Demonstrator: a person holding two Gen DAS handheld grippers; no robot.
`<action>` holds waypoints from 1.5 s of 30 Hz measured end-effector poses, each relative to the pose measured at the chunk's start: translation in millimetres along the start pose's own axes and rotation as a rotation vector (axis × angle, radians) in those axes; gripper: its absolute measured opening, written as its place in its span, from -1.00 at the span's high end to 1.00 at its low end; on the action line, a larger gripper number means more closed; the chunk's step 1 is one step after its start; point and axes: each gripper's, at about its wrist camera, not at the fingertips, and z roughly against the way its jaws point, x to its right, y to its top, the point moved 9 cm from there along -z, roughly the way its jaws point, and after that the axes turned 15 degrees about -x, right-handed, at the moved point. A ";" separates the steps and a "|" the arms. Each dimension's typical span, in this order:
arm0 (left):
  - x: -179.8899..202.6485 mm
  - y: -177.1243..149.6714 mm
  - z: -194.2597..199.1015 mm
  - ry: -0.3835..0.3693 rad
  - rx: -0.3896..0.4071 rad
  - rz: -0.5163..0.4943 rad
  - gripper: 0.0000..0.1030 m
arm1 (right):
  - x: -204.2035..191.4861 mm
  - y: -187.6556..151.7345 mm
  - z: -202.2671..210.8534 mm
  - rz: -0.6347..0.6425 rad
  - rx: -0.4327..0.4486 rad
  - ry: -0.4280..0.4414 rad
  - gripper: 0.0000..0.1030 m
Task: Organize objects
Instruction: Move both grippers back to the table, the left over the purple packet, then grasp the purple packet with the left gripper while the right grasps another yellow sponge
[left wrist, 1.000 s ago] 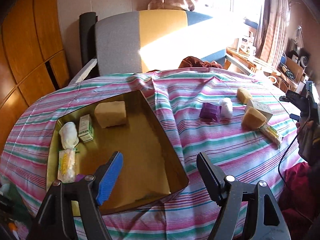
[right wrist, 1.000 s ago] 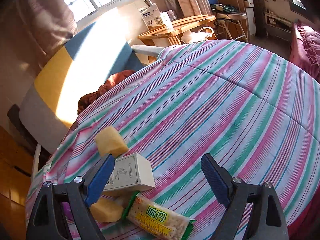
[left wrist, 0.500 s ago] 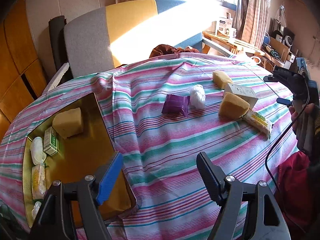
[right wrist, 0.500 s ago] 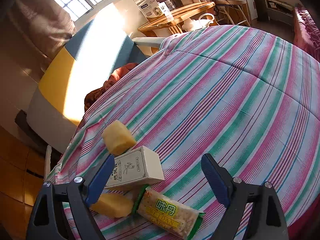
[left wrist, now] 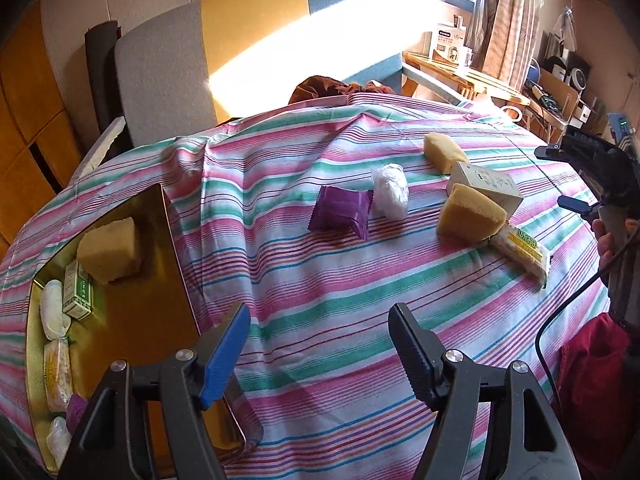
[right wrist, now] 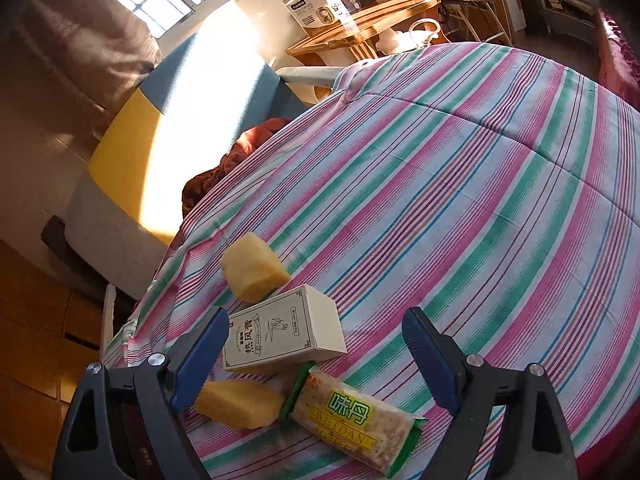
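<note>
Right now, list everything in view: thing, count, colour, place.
tin box: 1, gold, left on the bed, open
items in the box: a yellow sponge, a green-white carton, white and yellow packets along its left wall
sponges on the cloth: 2, yellow, one near the cracker pack, one behind the white box
white box: 1, between the two sponges
cracker pack: 1, green-yellow, nearest the right gripper
purple packet: 1, mid-cloth
white bundle: 1, right of the purple packet
striped cloth: 1, pink, green, white
left gripper: open, empty
right gripper: open, empty
</note>
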 end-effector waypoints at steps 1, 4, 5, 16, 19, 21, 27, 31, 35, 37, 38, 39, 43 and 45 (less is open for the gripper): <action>0.5 2.3 -1.3 -0.003 -0.003 -0.002 -0.33 | -0.6 0.0 0.4 0.000 0.000 0.004 -0.75; 3.4 11.6 -5.4 -0.030 -0.012 0.001 -0.21 | -2.6 0.8 2.5 0.007 0.007 0.005 -0.75; 4.4 15.8 -7.5 -0.040 -0.016 0.006 -0.17 | -2.9 0.8 2.3 0.007 0.005 0.008 -0.75; 13.2 60.1 -64.2 -0.368 -0.266 0.305 -0.14 | -6.0 0.4 0.6 0.014 -0.003 0.022 -0.75; 9.2 73.8 -78.6 -0.373 -0.289 0.405 -0.16 | -10.3 -1.1 -2.1 0.026 -0.018 0.033 -0.75; 7.9 79.8 -89.7 -0.410 -0.312 0.478 -0.20 | -13.8 -2.8 -3.3 0.039 -0.027 0.040 -0.75; -3.3 91.2 -114.1 -0.396 -0.341 0.604 -0.23 | -19.5 -6.2 -4.7 0.053 -0.042 0.058 -0.75; -1.1 103.8 -117.2 -0.363 -0.326 0.583 -0.23 | -21.1 -8.7 -8.1 0.056 -0.059 0.064 -0.75; 4.4 110.9 -121.1 -0.309 -0.306 0.487 -0.18 | -22.2 -10.7 -9.6 0.065 -0.068 0.060 -0.75; 6.5 108.9 -121.6 -0.270 -0.285 0.430 -0.04 | -21.6 -10.8 -9.5 0.063 -0.069 0.060 -0.75; 5.6 106.6 -121.2 -0.240 -0.277 0.403 0.15 | -21.5 -10.6 -9.6 0.064 -0.069 0.058 -0.75; 3.6 104.5 -120.9 -0.209 -0.265 0.375 0.30 | -21.7 -10.8 -9.6 0.067 -0.070 0.055 -0.75; 5.4 93.4 -113.4 -0.165 -0.214 0.255 0.33 | -23.9 -12.1 -9.7 0.094 -0.068 0.026 -0.69; 9.1 84.7 -108.8 -0.137 -0.190 0.200 0.33 | -24.9 -13.3 -11.2 0.105 -0.074 0.014 -0.56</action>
